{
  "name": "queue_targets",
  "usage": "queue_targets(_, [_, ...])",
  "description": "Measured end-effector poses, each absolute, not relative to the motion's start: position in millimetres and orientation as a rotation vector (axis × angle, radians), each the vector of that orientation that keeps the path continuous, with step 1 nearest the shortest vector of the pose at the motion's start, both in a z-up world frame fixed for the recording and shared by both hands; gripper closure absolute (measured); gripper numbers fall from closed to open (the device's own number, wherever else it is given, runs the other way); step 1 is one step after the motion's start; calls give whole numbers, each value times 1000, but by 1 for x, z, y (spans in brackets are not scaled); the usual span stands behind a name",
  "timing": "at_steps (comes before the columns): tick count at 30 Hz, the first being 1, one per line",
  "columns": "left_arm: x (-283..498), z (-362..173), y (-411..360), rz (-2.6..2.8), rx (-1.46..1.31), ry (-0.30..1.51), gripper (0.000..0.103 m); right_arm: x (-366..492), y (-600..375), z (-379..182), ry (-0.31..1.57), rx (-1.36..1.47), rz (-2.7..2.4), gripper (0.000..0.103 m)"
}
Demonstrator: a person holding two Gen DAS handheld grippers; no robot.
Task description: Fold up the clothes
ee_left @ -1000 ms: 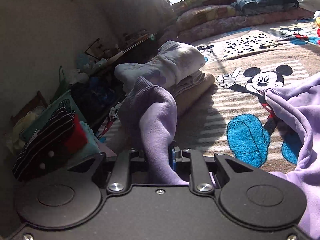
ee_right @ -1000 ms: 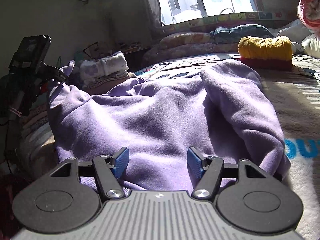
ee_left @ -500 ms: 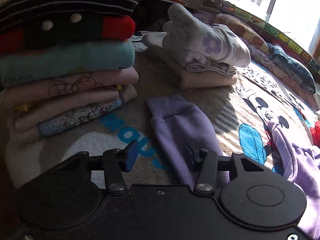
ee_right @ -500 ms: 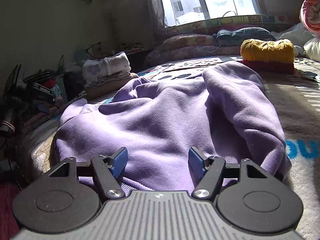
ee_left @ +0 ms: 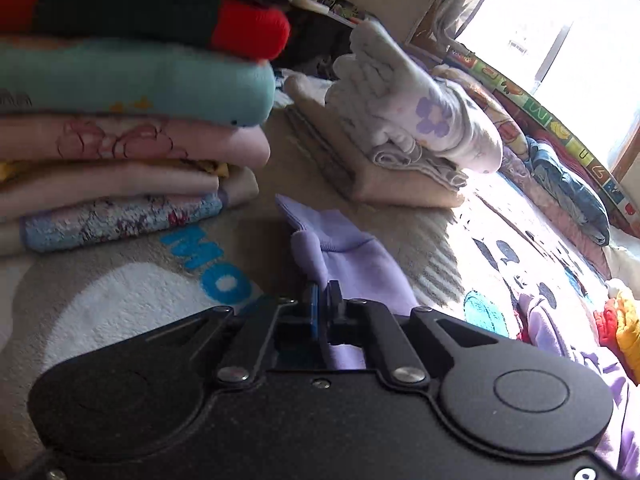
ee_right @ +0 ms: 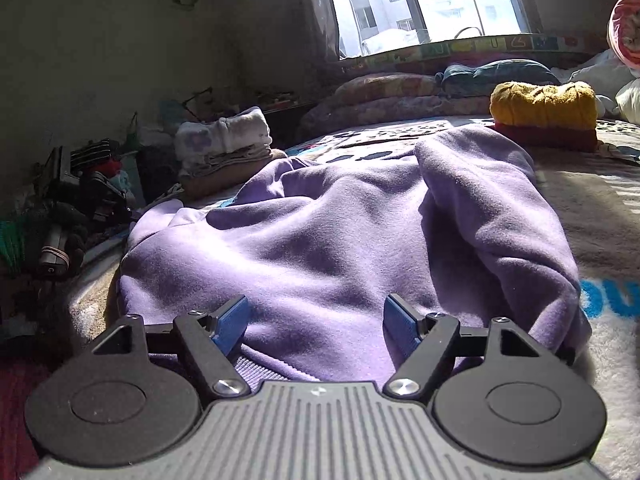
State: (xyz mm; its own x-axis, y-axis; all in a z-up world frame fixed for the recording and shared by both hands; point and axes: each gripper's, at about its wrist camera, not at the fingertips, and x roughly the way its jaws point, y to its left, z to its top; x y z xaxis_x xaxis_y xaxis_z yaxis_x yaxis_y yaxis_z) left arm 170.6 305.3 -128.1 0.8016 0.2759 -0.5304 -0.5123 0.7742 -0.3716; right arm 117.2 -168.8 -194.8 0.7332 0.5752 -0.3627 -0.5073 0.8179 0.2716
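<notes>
Purple fleece sweatshirt (ee_right: 344, 240) is spread rumpled across the cartoon blanket (ee_left: 120, 300) on the bed, hem end toward the right gripper (ee_right: 316, 322), whose jaws sit wide apart over the fabric, gripping nothing. Left gripper (ee_left: 322, 304) has its jaws clenched on the sleeve (ee_left: 344, 256) near the cuff, probably to pull it flat before folding it in. Tight spot though: the stack of folded clothes (ee_left: 128, 128) sits just beside that cuff, with the white and beige pile (ee_left: 412, 152) near the far side.

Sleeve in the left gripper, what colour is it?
Plain light purple sleeve, ribbed cuff the same colour; left wrist view shows it best.
</notes>
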Motion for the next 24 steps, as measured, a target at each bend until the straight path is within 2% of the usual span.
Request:
queue_targets(3, [154, -123, 306, 477, -480, 443, 102, 117, -168, -195, 451, 158, 599, 29])
queue_targets(7, [163, -157, 320, 519, -469, 577, 100, 117, -168, -195, 453, 158, 599, 29])
queue_targets(13, [139, -138, 292, 540, -436, 538, 96, 116, -166, -192, 461, 142, 594, 29])
queue_targets(15, [132, -131, 274, 501, -436, 528, 88, 113, -167, -188, 458, 141, 596, 29])
queue_targets(17, [127, -124, 251, 458, -433, 519, 50, 108, -168, -182, 451, 142, 600, 29])
queue_targets(18, [123, -121, 238, 430, -436, 504, 44, 104, -170, -177, 436, 153, 608, 29])
queue_targets(24, [113, -119, 153, 188, -369, 544, 41, 75, -203, -140, 303, 272, 569, 29])
